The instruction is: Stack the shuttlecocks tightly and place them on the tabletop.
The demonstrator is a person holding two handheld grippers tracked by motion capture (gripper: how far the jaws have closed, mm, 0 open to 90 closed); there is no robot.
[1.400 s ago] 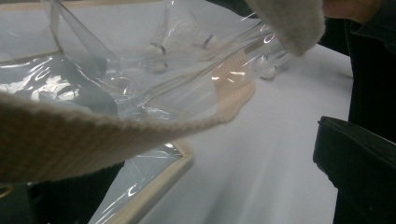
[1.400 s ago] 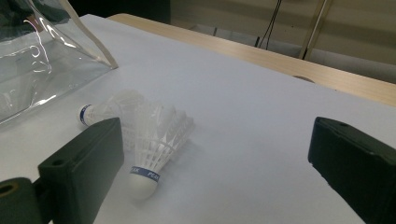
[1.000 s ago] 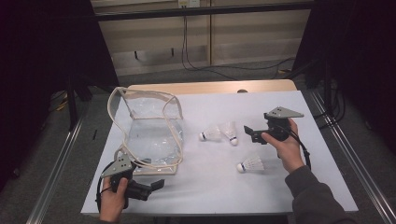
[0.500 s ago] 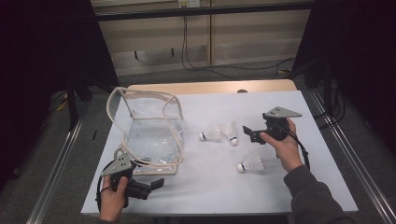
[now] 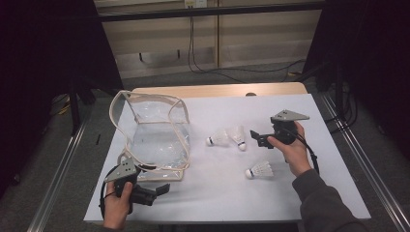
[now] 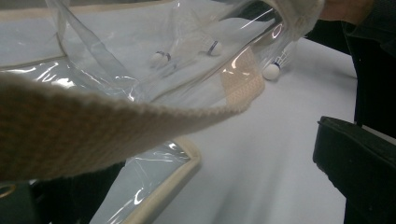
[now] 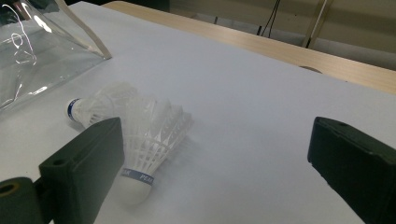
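The jaws of the right gripper [image 5: 255, 137] are held wide apart with nothing between them, and they are aimed at a pair of white feathered shuttlecocks [image 5: 228, 138] lying side by side near the middle of the bench [image 5: 338, 193]. In the right gripper view the nearer shuttlecock of the pair [image 7: 149, 149] is seen just beyond the left jaw, its blue-banded cork toward the camera. A third white shuttlecock [image 5: 258, 170] is found closer to the near edge of the bench, just beside the right hand [image 5: 290, 150].

The jaws of the left gripper [image 5: 157, 189] are held apart near the near left corner of the bench. In the left gripper view a cream woven strap [image 6: 116, 126] is seen draped across them, though it cannot be told whether it is touched. The strap belongs to a clear plastic bag with cream fabric trim [image 5: 150, 135], which is stood open on the left part of the bench, well apart from the shuttlecocks. The gripper is gripped by the left hand [image 5: 118, 205] at the near edge.
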